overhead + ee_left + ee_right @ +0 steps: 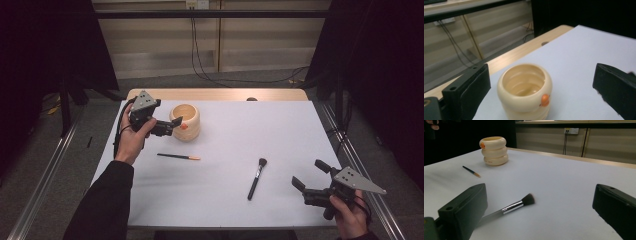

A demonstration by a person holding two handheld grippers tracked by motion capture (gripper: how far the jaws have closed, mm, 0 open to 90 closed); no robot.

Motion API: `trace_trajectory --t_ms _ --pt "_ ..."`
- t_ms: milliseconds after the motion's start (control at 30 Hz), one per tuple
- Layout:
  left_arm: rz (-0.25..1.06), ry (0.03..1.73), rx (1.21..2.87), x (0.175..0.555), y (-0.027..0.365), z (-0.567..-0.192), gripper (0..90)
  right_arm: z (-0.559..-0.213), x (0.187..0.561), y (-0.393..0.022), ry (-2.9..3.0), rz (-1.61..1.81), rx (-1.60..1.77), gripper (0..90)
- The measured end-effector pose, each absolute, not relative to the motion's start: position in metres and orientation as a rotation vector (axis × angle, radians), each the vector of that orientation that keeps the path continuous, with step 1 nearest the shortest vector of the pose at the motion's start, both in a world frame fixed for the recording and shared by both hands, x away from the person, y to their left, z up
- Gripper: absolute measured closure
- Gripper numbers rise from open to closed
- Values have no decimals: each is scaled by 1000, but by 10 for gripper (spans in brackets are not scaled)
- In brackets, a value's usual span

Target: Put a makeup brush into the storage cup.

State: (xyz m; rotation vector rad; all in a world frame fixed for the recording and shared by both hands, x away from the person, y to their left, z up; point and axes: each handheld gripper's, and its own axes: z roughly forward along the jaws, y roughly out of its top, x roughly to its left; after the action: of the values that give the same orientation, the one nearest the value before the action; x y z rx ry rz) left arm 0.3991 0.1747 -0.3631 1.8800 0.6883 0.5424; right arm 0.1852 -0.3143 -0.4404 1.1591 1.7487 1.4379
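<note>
Matte black and blocky, the right gripper (309, 177) sits nearest us at the table's front right corner, gripped in the right hand (350, 212), its jaws spread wide apart with nothing between them and a grey three-cornered plate on top. Just ahead of those jaws we see the makeup brush (256, 178) lying flat on the smooth white table cover (280, 130); in the right gripper view it shows a dark handle, a shiny metal ferrule and a soft, dark bristle head (528, 199). Farther in and to the left we pick out a thin pencil-like stick (178, 157), dark along its shaft with an orange tip, lying well apart from the brush. Beyond that stands the cream cup (186, 121), upright, glossy, built like three stacked rounded rings, with a small orange knob on its side and an open hollow mouth. We find the left gripper (172, 125) right beside it, held up by the left hand (131, 140); the left gripper view has its black padded jaws standing open either side of the cup (525, 91), not touching it. At the far edge we see a strip of pale wood tabletop (220, 94).
</note>
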Motion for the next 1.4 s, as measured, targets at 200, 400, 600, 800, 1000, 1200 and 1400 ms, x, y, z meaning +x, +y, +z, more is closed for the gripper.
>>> trace_trajectory --t_ms 200,400,600,800,1000,1200,1400 --pt "482 709 1953 401 171 -365 14 -441 185 -315 1756 1432 1159 0" --pt "428 665 2105 402 162 -359 21 -441 185 -314 1751 1433 1160 0" --pt "389 686 2197 407 161 -369 23 -441 185 -315 1755 1434 1158 0" --pt "336 713 2274 409 158 -376 30 -441 185 -315 1771 1433 1152 0" --pt "262 660 2377 410 152 -386 56 -441 186 -314 1773 1433 1154 0" --pt "205 630 2482 412 146 -398 64 -442 186 -314 1781 1435 1160 0" --pt "144 609 2532 414 144 -405 71 -442 186 -314 1789 1431 1156 0"
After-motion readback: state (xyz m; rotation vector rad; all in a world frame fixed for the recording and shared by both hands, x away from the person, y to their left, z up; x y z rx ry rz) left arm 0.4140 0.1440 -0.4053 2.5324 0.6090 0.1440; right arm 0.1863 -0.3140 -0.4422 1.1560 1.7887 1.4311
